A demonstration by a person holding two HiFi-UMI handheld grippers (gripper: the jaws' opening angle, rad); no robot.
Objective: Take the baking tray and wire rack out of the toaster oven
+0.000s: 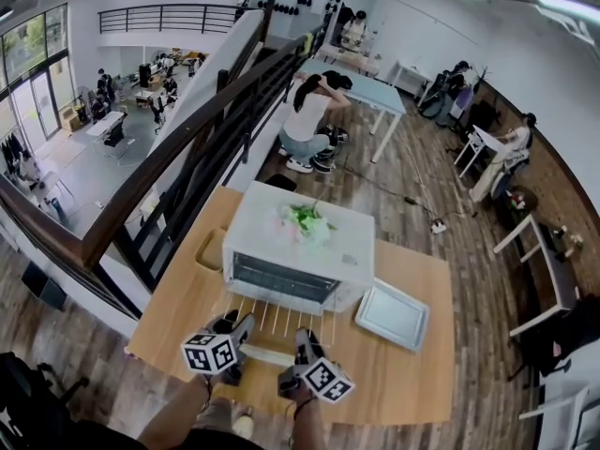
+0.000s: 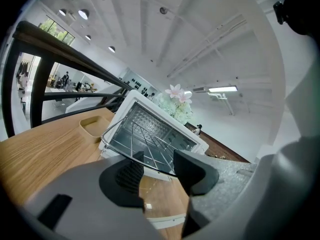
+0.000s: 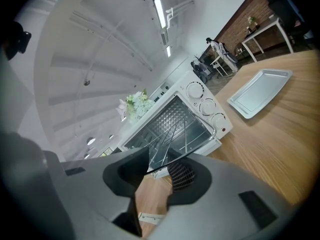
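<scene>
The white toaster oven stands open on the wooden table. The wire rack sticks out of its mouth toward me, over the lowered door. My left gripper holds the rack's front left edge. In the left gripper view that gripper has the front bar of the rack running from pad to pad. My right gripper grips the front right edge. In the right gripper view the wires of the rack run down between the jaws of that gripper. The silver baking tray lies flat on the table right of the oven.
A bunch of pale flowers sits on top of the oven. A small beige dish lies at the oven's left. The door's white handle is below the grippers. A dark railing borders the table's left side, and people sit farther back.
</scene>
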